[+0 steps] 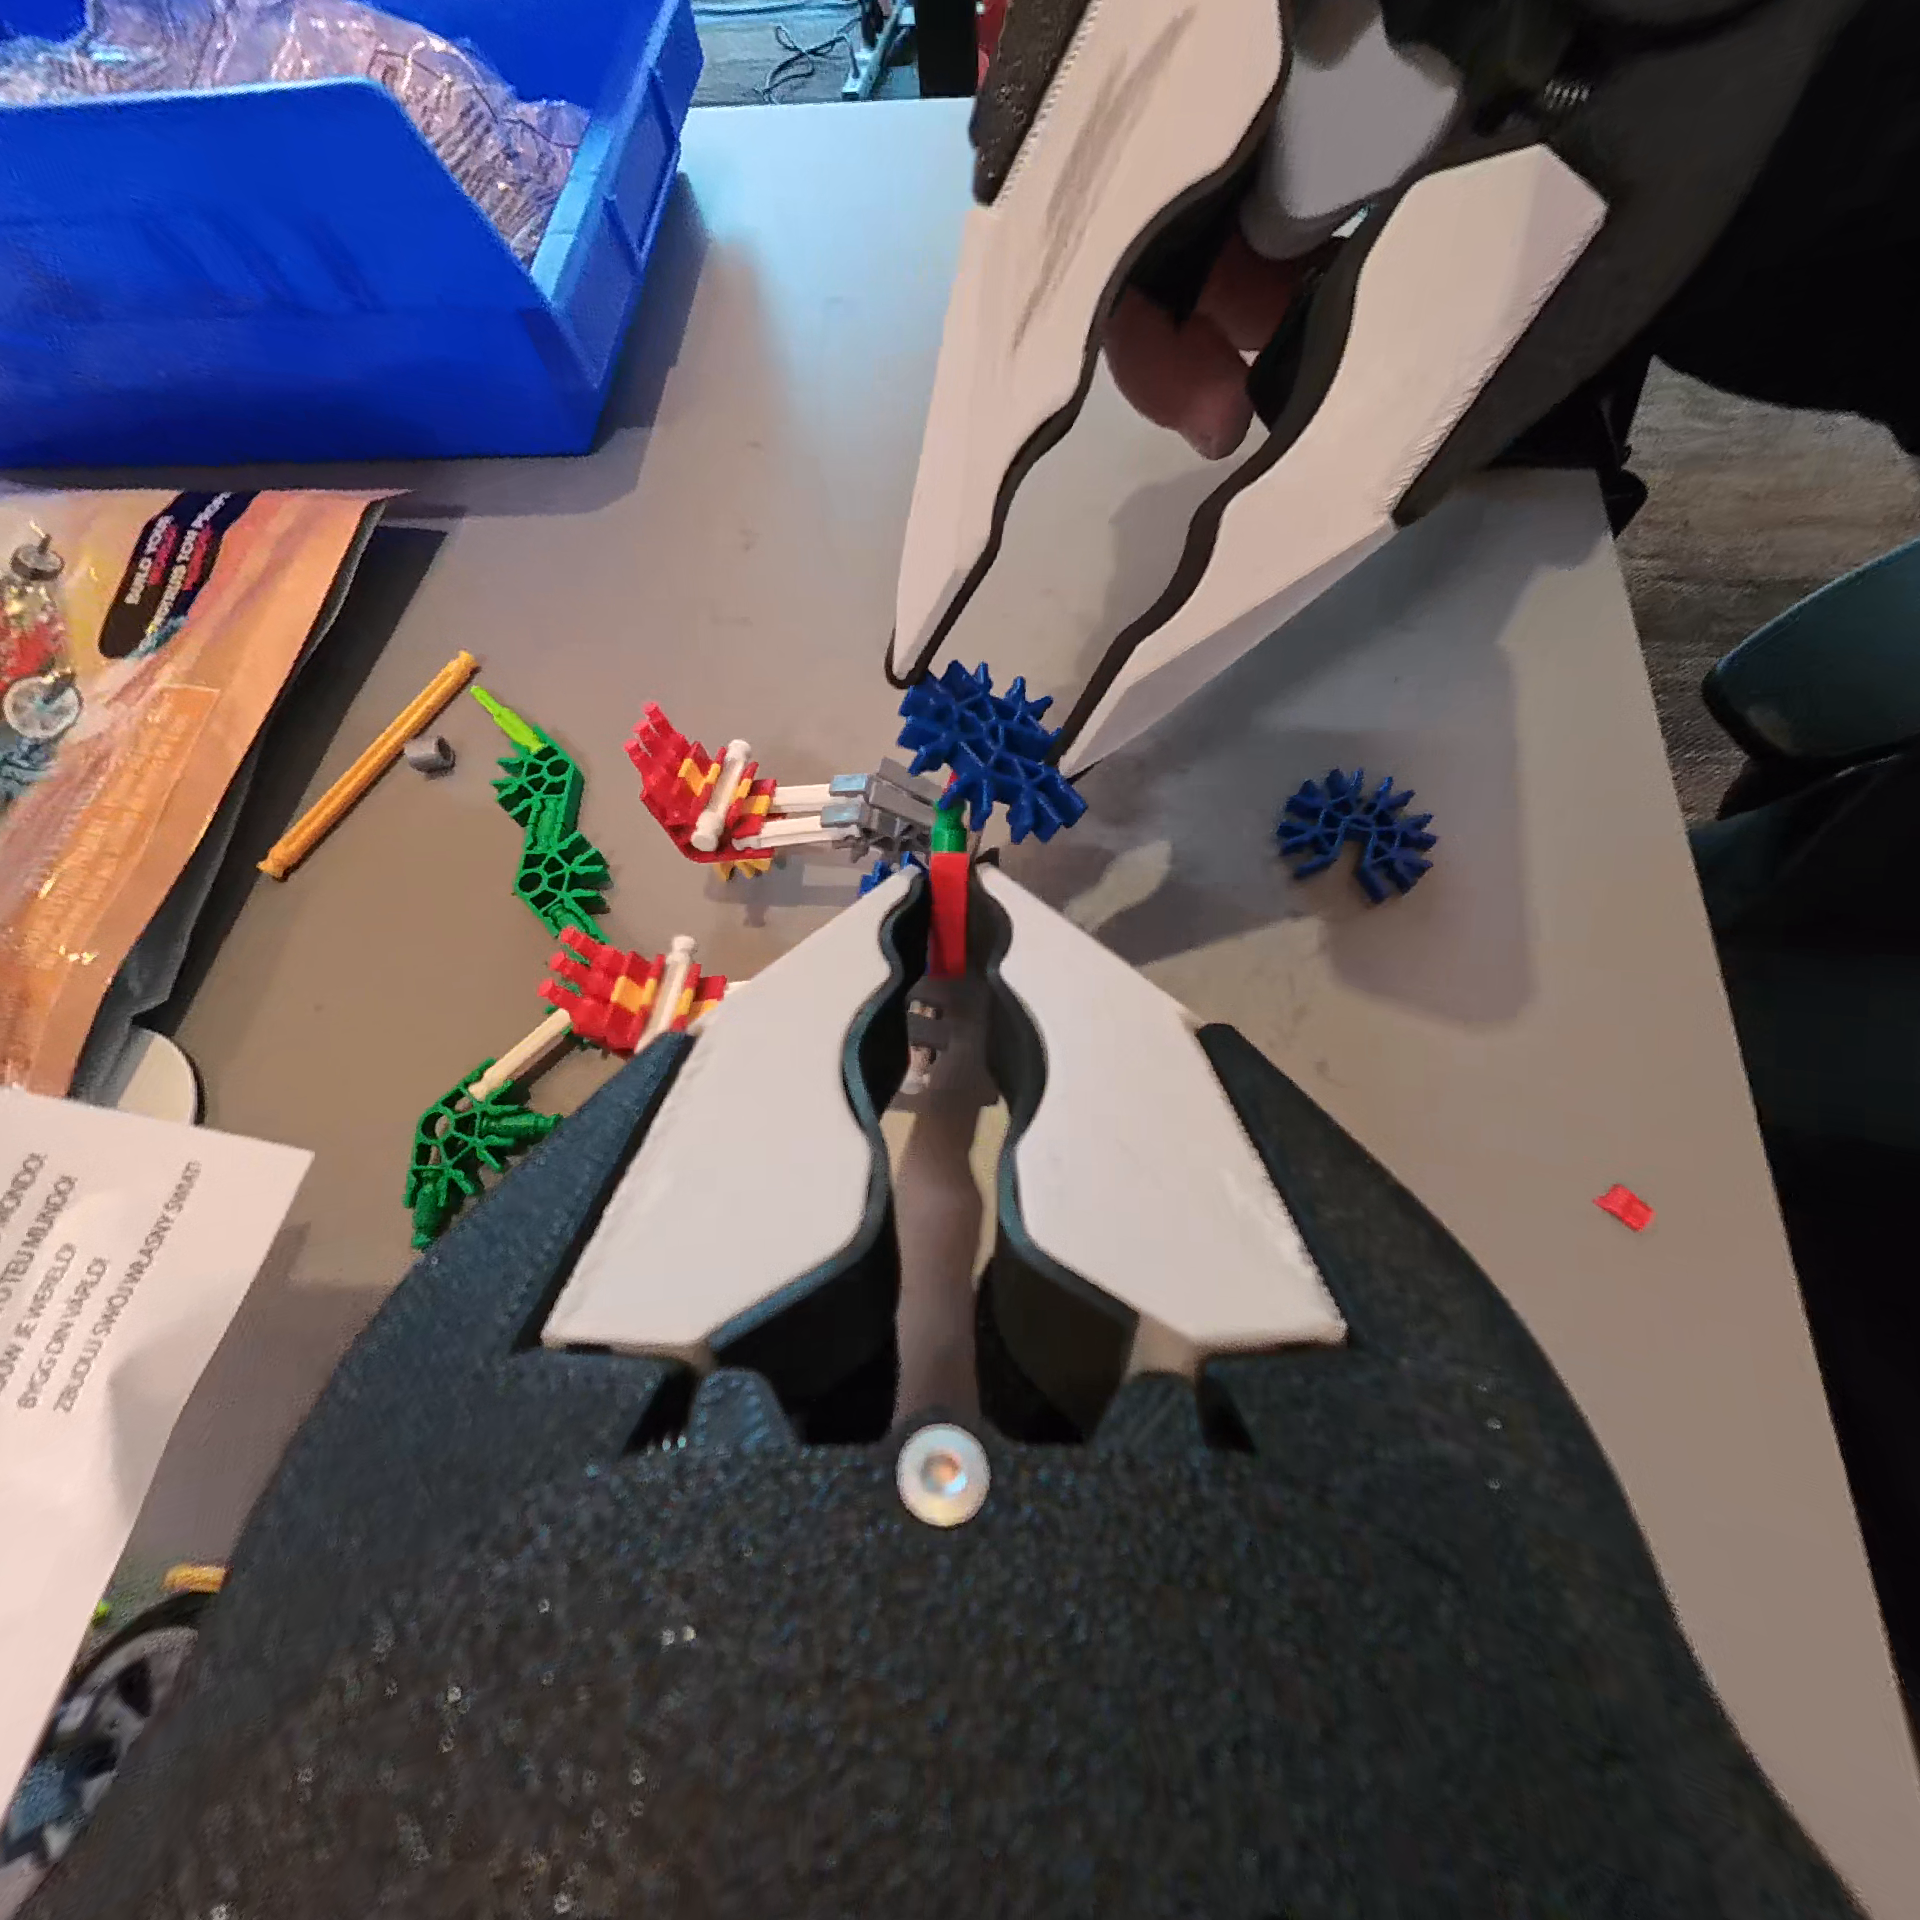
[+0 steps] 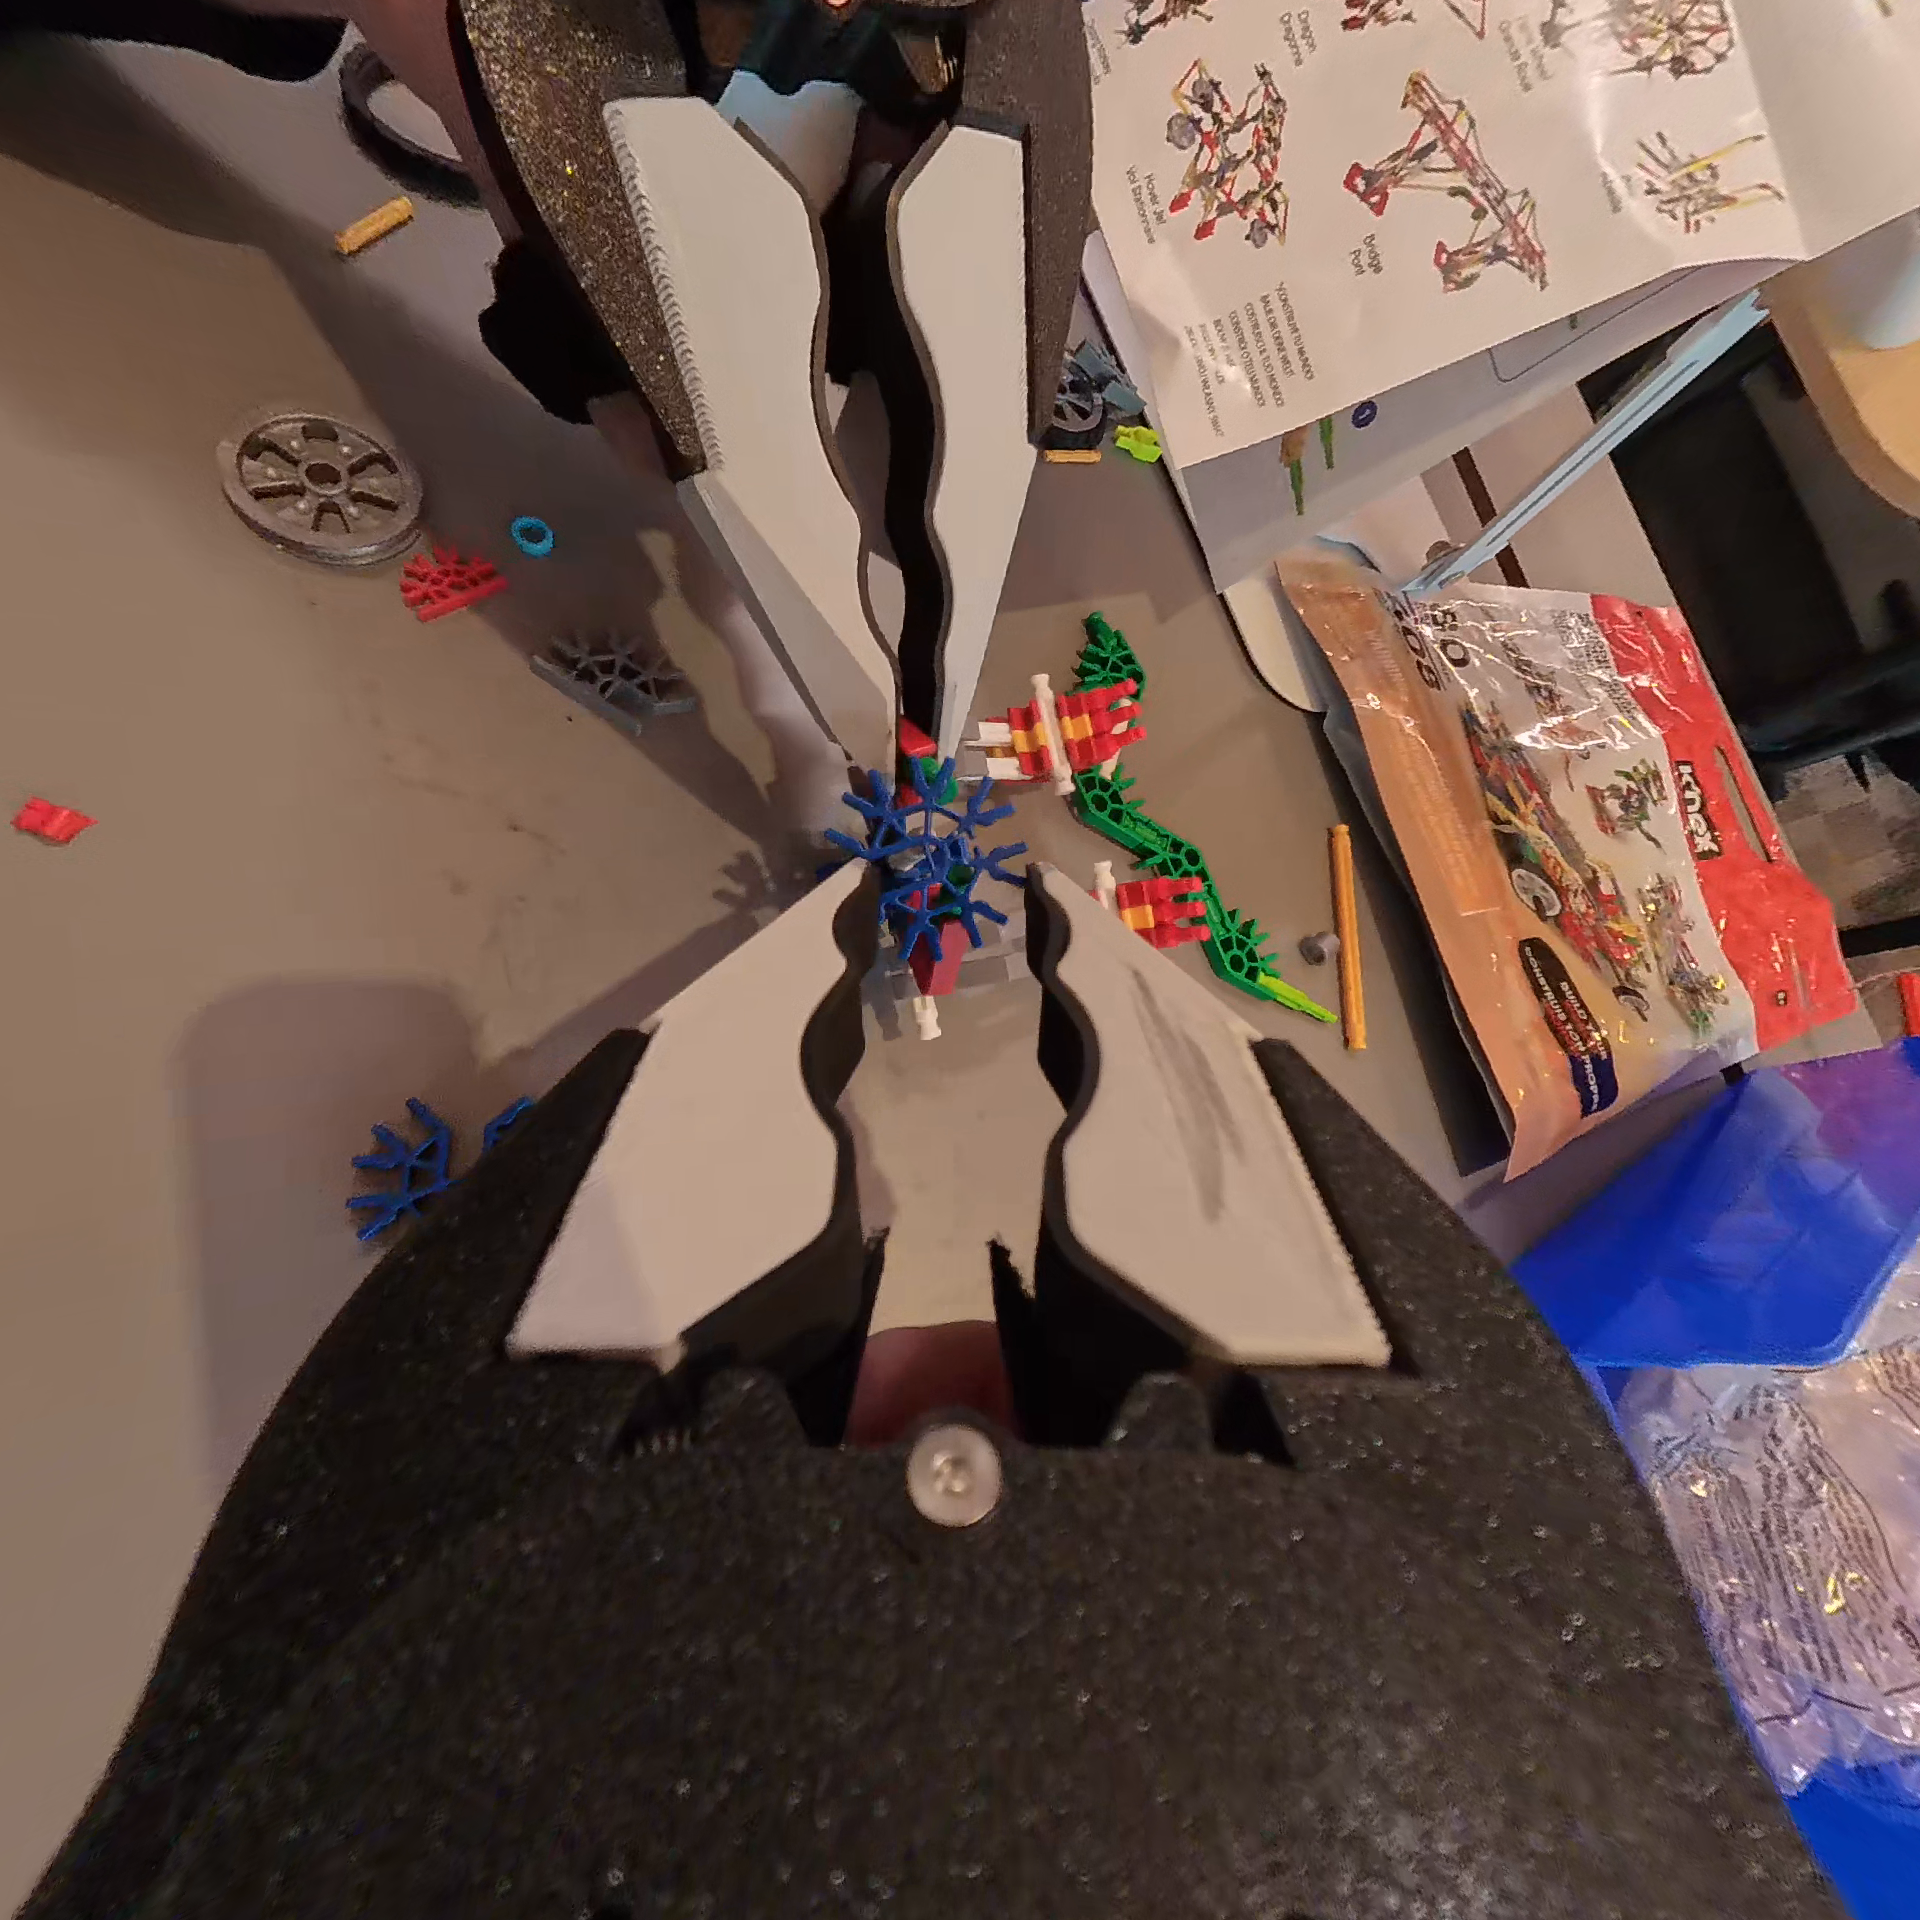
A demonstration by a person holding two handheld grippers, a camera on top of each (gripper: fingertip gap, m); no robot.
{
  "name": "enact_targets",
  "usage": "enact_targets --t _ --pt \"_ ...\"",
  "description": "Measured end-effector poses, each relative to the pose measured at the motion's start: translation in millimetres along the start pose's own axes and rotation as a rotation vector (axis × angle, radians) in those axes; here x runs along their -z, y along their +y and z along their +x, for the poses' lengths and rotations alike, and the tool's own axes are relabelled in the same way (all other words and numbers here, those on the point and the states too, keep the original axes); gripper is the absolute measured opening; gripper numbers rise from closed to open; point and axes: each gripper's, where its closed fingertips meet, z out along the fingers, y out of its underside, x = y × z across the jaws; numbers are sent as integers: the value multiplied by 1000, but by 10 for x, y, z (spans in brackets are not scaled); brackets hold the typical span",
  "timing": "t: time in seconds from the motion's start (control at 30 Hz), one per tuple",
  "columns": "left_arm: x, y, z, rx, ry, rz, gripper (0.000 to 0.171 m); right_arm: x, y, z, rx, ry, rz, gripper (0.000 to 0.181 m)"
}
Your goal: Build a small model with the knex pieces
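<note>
Grey tabletop [image 1: 1299, 582] fills both views, littered with plastic construction-toy pieces. At the far left corner sits a blue bin [image 1: 312, 291] with crumpled plastic bags in it, and beside it lie a printed toy bag [image 2: 1621, 831] and a paper sheet [image 2: 1403, 208].

At the middle stands a small toy assembly [image 1: 831, 810] of red, yellow, white and grey parts. The left gripper [image 1: 948, 904] has its jaws pressed together on a red piece [image 1: 948, 914] at the assembly's near end. The right gripper [image 2: 940, 904] reaches in from the opposite side, its jaws spread on either side of a blue snowflake connector [image 2: 930, 862] that sits on top of the assembly; in the left wrist view one fingertip touches the connector's rim, but I cannot tell whether the other does.

A second blue connector [image 1: 1356, 836] lies loose to one side, well apart. A green chain [image 1: 551, 821], a yellow rod [image 1: 364, 769] and a small red chip [image 1: 1623, 1208] lie on the table; a grey wheel [image 2: 317, 483] sits farther off.

The pieces look light, stiff and smooth, probably prone to slipping or popping apart under a skewed squeeze. The connector's flat faces or opposite rim notches seem the surest hold.
</note>
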Motion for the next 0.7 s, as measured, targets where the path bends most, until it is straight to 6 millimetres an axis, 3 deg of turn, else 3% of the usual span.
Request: enact_targets --t 0.27,0.43,0.57,0.7 --pt "-7 -13 -56 82 14 37 5 -81 69 120 86 119 -13 28" --pt "18 -54 -65 39 0 61 23 -65 23 161 74 143 42 28" --pt "33 -153 -70 76 19 125 27 -32 -66 154 107 164 90 28" --pt "48 -154 -61 148 78 150 29 -18 -35 202 135 197 83 28"
